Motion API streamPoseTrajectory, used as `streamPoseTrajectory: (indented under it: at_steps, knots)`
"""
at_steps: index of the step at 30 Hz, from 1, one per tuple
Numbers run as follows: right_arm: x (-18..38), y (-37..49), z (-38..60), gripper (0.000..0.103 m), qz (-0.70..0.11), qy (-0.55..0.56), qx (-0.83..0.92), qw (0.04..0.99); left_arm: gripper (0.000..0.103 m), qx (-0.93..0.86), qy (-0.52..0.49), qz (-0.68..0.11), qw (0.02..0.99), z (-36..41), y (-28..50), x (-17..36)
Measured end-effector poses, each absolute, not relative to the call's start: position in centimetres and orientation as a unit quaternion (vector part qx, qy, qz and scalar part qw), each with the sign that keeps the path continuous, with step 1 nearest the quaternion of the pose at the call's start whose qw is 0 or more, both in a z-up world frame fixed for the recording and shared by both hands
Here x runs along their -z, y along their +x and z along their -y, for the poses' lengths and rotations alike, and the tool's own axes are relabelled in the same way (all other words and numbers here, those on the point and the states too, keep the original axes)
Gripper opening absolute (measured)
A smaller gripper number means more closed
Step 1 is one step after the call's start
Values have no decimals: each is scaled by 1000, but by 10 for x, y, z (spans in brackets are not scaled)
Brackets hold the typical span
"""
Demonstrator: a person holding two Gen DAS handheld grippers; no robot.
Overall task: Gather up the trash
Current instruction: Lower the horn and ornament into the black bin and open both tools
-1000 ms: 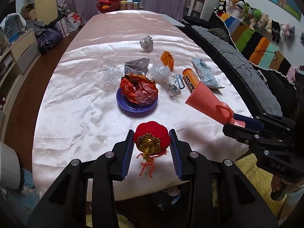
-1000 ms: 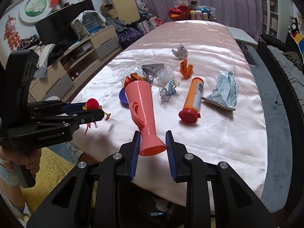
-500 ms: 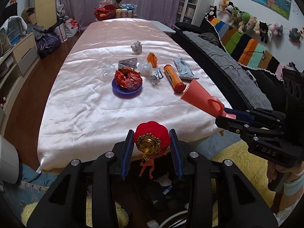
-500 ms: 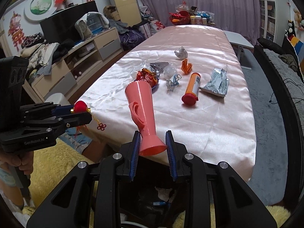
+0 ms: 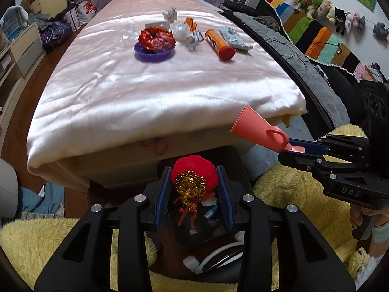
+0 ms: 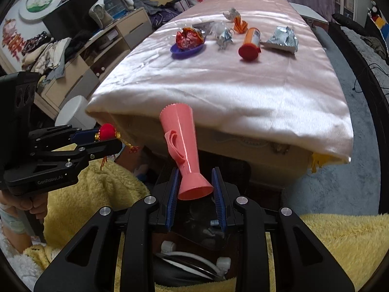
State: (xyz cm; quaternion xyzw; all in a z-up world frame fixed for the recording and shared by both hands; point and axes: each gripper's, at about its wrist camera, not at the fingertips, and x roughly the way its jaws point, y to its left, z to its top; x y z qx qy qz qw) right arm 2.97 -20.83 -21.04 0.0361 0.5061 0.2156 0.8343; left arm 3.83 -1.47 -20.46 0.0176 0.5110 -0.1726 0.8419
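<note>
My left gripper (image 5: 193, 177) is shut on a red lantern ornament (image 5: 193, 173) with a gold medallion and red tassel. It shows from the side in the right wrist view (image 6: 107, 132). My right gripper (image 6: 194, 185) is shut on the base of a pink plastic vase (image 6: 181, 143), also seen in the left wrist view (image 5: 259, 129). Both are held off the near end of the pink-covered table (image 5: 158, 92), above a dark bin (image 5: 201, 221) on the floor holding small scraps.
On the table's far part: a purple plate (image 5: 154, 52) with a crumpled red wrapper (image 5: 156, 39), an orange tube (image 5: 218, 45), a silver packet (image 5: 233, 39), clear and foil wrappers. Yellow fluffy rug (image 5: 43, 248) underneath. Dark sofa (image 5: 304, 56) to the right, cabinets left.
Both grippers have pulled back from over the table and dropped below its near edge, carrying the ornament and the vase. The bin and rug have come into view.
</note>
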Motion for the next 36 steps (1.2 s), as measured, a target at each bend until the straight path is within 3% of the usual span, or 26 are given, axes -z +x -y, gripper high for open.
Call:
streamPoseTrajectory:
  at_steps: [11, 19, 21, 25, 30, 36]
  knots:
    - [257, 31, 203, 29, -561, 29, -187, 806, 35, 182, 10, -573, 799, 28, 27, 268]
    - [275, 37, 200, 30, -581, 48, -186, 791, 35, 179, 6, -586, 790, 29, 30, 280]
    - [274, 40, 200, 31, -581, 56, -184, 791, 40, 177, 5, -589, 788, 28, 31, 282]
    - [267, 43, 200, 45, -573, 56, -176, 798, 49, 169, 8, -591, 789, 26, 31, 280]
    - [257, 46, 208, 49, -562, 68, -167, 808, 58, 161, 9, -587, 794, 21, 33, 276]
    - [236, 49, 221, 72, -534, 84, -159, 826, 77, 146, 10, -563, 813, 11, 39, 255]
